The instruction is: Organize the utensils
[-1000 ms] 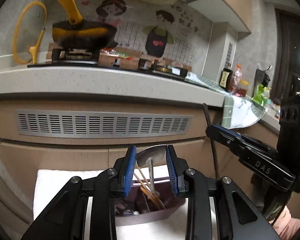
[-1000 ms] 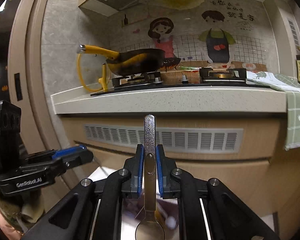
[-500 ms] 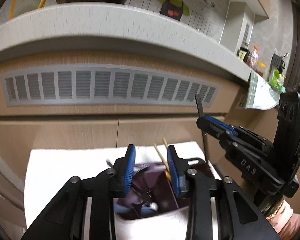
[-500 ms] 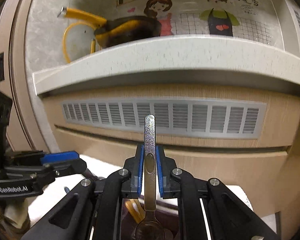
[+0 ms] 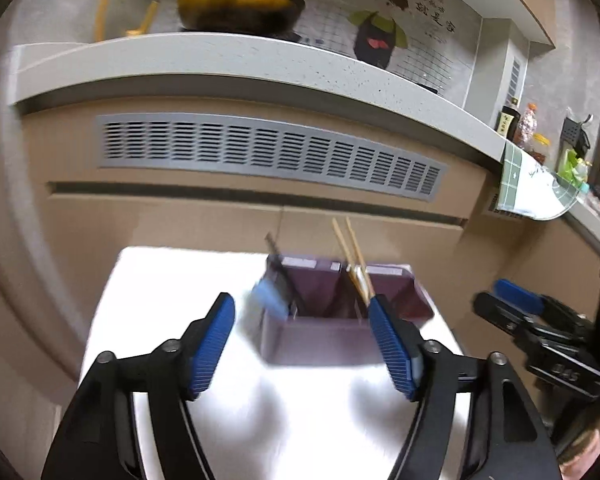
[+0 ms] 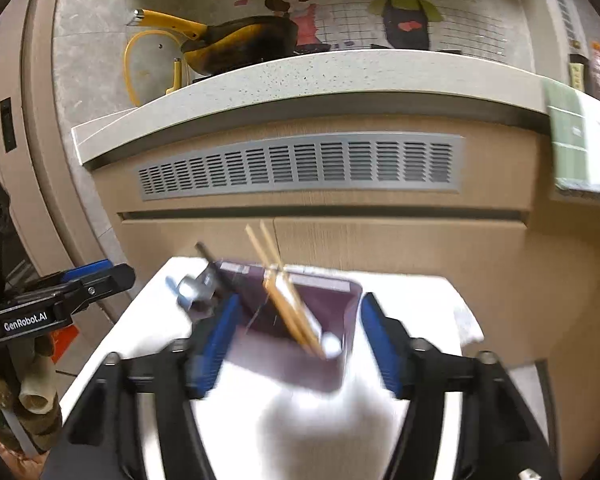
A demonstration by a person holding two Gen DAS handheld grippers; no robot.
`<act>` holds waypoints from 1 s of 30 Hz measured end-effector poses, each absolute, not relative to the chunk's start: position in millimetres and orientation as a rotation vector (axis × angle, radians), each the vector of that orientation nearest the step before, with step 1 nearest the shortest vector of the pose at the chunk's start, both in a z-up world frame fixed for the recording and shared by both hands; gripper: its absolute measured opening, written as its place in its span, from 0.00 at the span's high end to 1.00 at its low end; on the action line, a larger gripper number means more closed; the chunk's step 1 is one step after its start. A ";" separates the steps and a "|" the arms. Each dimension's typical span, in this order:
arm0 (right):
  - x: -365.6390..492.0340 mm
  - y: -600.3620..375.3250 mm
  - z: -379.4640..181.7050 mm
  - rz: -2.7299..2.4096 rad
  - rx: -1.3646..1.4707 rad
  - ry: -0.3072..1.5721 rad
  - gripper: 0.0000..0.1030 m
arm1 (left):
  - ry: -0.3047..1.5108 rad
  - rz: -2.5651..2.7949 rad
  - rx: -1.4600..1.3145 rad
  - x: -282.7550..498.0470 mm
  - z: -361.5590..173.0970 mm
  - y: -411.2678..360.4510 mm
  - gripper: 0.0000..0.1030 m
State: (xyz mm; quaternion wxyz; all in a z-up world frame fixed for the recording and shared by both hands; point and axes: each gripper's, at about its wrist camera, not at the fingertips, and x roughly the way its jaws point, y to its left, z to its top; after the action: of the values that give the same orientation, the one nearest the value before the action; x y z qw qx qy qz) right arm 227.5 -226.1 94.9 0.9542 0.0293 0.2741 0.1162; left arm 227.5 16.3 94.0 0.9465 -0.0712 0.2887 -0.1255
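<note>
A purple utensil holder (image 5: 320, 332) (image 6: 324, 360) stands on a white cloth-covered table (image 5: 159, 300) (image 6: 412, 300). A pair of wooden chopsticks (image 5: 352, 256) (image 6: 283, 296) leans up out of its middle. A blurred utensil with a dark handle and a pale blue and silver end (image 5: 271, 296) (image 6: 191, 288) hangs at the holder's left rim. My left gripper (image 5: 304, 344) and right gripper (image 6: 297, 344) both hover just in front of the holder. Their jaws are opening, and no pad presses on anything. Each gripper also shows at the edge of the other's view.
Close behind the table stands a beige cabinet front with a grey vent grille (image 5: 271, 152) (image 6: 300, 164) under a pale countertop. A yellow-handled pan (image 6: 235, 44) sits on the stove. A green checked cloth (image 5: 528, 192) hangs over the counter's right end.
The spoon that stood clamped in my right gripper is gone from its jaws. Both grippers have spread wide and sunk toward the holder. A blurred utensil now hangs at the holder's left rim.
</note>
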 end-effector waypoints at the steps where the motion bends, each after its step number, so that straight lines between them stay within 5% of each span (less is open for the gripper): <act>1: 215.8 -225.0 93.3 0.220 0.056 0.563 0.27 | 0.578 -0.231 -0.140 212.7 90.6 17.8 0.15; 4: 181.3 -222.3 84.2 0.166 0.051 0.595 0.03 | 0.536 -0.152 -0.115 168.7 79.2 21.3 0.03; 5: 170.3 -222.6 79.5 0.150 0.063 0.598 0.02 | 0.528 -0.128 -0.112 158.8 76.5 20.6 0.02; 30: 76.1 -219.7 55.3 0.032 -0.005 0.558 0.01 | 0.538 -0.094 0.032 73.9 57.3 -18.8 0.00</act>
State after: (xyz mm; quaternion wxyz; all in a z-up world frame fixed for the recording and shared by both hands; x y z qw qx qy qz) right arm 76.1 -219.7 55.3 0.9612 -0.0024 0.2752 0.0158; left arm 73.9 -18.8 57.3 0.9628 0.0156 0.2657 -0.0463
